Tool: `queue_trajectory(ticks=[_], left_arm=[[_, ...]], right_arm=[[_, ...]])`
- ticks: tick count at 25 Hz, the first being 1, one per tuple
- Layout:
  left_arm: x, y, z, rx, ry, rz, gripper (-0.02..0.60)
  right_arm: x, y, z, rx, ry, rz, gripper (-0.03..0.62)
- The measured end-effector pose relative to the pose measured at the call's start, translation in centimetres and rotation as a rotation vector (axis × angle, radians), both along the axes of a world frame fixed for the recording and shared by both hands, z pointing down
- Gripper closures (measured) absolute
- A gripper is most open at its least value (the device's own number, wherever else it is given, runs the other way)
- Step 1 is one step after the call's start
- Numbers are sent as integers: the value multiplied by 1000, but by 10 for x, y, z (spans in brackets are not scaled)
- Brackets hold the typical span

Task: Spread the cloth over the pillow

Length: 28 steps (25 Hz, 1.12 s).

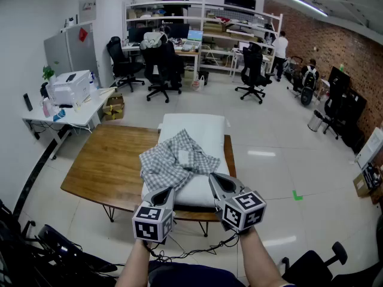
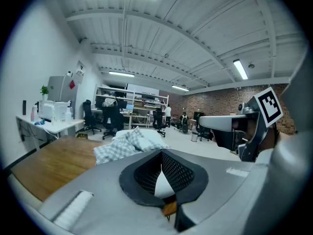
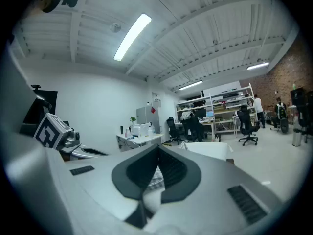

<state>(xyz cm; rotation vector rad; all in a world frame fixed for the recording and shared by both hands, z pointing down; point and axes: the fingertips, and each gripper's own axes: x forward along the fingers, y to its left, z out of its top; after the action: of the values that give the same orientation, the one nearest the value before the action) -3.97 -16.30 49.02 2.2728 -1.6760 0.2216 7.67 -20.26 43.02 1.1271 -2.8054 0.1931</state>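
Cloth (image 1: 176, 160): checked, crumpled heap on pillow (image 1: 206, 130), table (image 1: 108, 166) beneath. Likely light, limp, bunches easily. Best hold: two near corners or hem. Left gripper (image 1: 167, 192), right gripper (image 1: 213, 179): jaws pressed together, empty, at pillow's near edge.

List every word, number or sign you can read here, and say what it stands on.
No text here is legible.
Wall poster: print too small to read.
Red sheet on the fridge: too small to read.
Marker cubes: square patterns only, no letters.
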Motion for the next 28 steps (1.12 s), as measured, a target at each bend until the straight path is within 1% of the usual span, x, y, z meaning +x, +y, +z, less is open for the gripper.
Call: queue_trajectory(ticks=[5,8,10,11,14,16,18,21,24,27,28], left_arm=[[-28,-6,36,-36,-69,-66,575],[-43,-5,60,-56,-91,-110,571],[-50,-5,73,-66,-90,-127,517],[-52,-5,80,-73,-82,-133,503],[-59,-8,99,-83,-48,-150,424],[-63,-10,111,-94,-24,-158,350],[-66,-13,125,-120,1,-175,306],[-70,-21,143,-156,25,-195,304],[-68,-31,154,-165,52,-200,305],[-68,-37,164,-183,60,-202,305],[-71,-38,167,-189,58,-207,314]], right_arm=[[-16,-4,20,-29,26,-5,589],[-24,-2,30,-47,39,-16,589],[-28,0,36,-62,45,-21,589],[-30,0,39,-69,49,-23,589],[-34,2,48,-89,63,-23,589],[-37,5,52,-101,72,-23,589],[-38,8,56,-111,81,-24,589],[-38,10,60,-122,95,-18,589],[-31,9,63,-126,107,2,589],[-23,6,66,-132,114,23,589],[-23,6,68,-135,115,27,589]])
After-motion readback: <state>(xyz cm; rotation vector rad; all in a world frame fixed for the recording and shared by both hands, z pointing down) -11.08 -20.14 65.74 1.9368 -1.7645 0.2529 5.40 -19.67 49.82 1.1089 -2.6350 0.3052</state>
